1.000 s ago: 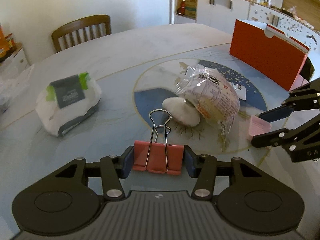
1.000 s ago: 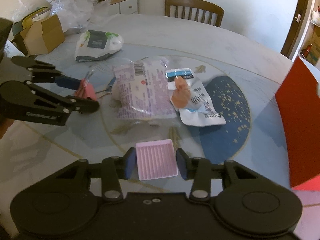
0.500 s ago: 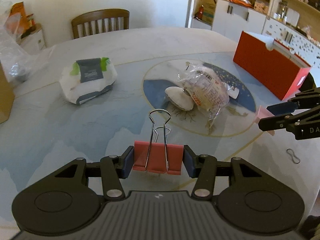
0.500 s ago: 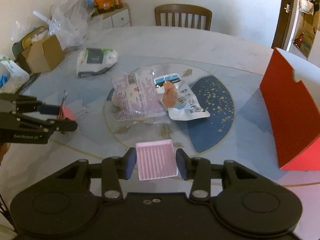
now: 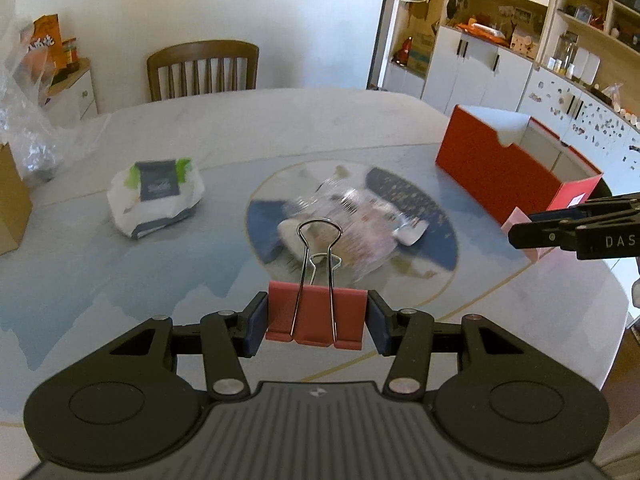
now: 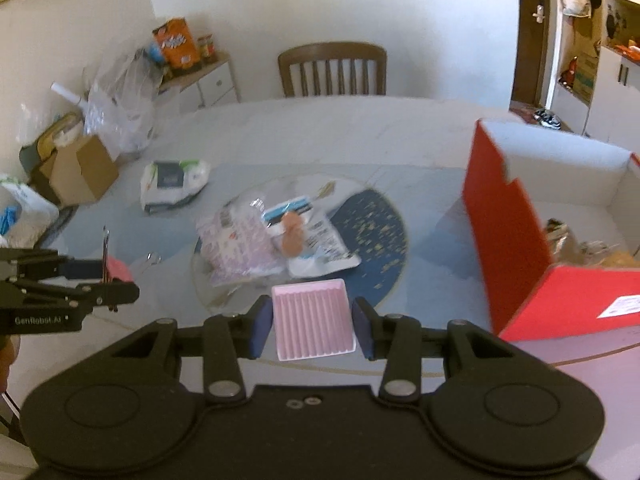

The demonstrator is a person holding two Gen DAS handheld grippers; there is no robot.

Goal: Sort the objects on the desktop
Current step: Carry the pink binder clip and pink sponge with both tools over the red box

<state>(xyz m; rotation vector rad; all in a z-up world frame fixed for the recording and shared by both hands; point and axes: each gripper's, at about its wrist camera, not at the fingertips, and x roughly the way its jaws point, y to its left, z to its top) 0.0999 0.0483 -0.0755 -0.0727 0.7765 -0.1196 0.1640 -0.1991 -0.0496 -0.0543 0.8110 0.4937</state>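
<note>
My left gripper (image 5: 316,314) is shut on a red binder clip (image 5: 316,314) and holds it well above the round table (image 5: 240,128). My right gripper (image 6: 313,324) is shut on a pink ridged square pad (image 6: 313,324), also raised above the table. The open red box (image 6: 516,240) stands to the right and holds some packets. The left gripper shows in the right wrist view (image 6: 96,280); the right gripper shows in the left wrist view (image 5: 532,228).
Clear plastic snack bags (image 6: 248,244) and a white packet (image 6: 316,240) lie at the table's middle. A white wet-wipe pack (image 5: 156,196) lies at the left. A cardboard box (image 6: 76,172) and plastic bags sit at the far left. A wooden chair (image 5: 202,68) stands behind the table.
Both grippers have risen and pulled back from the table with their objects still held. The table items look smaller, and the red box interior has come into the right wrist view.
</note>
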